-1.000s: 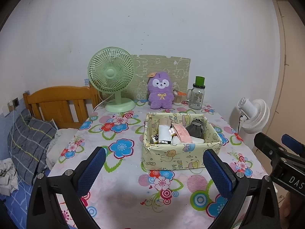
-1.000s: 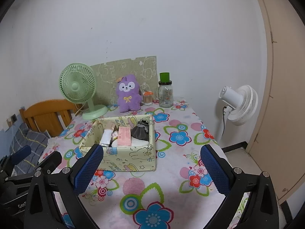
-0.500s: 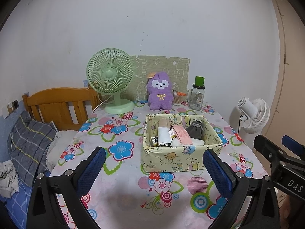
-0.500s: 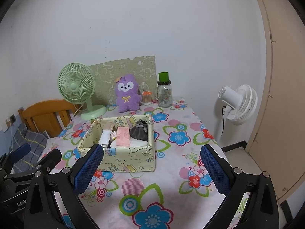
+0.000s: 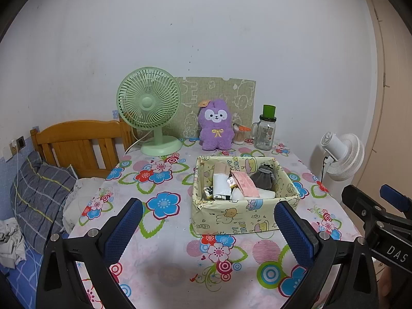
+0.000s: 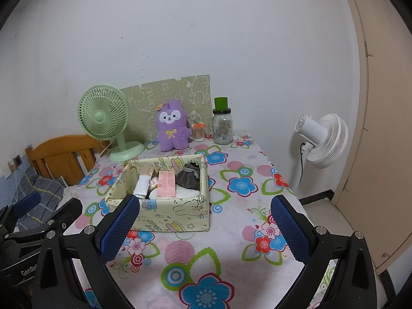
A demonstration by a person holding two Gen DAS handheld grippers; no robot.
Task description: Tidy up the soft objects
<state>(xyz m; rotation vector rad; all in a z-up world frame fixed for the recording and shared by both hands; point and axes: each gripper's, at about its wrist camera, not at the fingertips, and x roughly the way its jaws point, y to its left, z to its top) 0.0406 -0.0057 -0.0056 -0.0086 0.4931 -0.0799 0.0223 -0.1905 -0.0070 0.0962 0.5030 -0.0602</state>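
A purple plush toy (image 5: 215,128) (image 6: 172,125) sits upright at the back of the flower-print table (image 5: 167,226) (image 6: 231,231), against a green board. In front of it stands a yellow fabric box (image 5: 242,219) (image 6: 177,213) holding a grey pouch (image 5: 262,178) (image 6: 188,177), a pink packet (image 5: 245,186) (image 6: 166,184) and white tubes. My left gripper (image 5: 207,228) hovers open over the near table, short of the box. My right gripper (image 6: 204,228) is open too, near the front edge, with the box ahead to its left. Neither holds anything.
A green desk fan (image 5: 152,113) (image 6: 108,121) stands back left, a glass jar with green lid (image 5: 265,128) (image 6: 222,123) and a small cup of sticks (image 6: 198,131) back right. A white floor fan (image 5: 342,157) (image 6: 322,139) stands right of the table, a wooden headboard (image 5: 77,144) and bedding left.
Both grippers have drawn back and risen slightly, so the box and toy sit a little farther off. Both stay open; nothing on the table moved.
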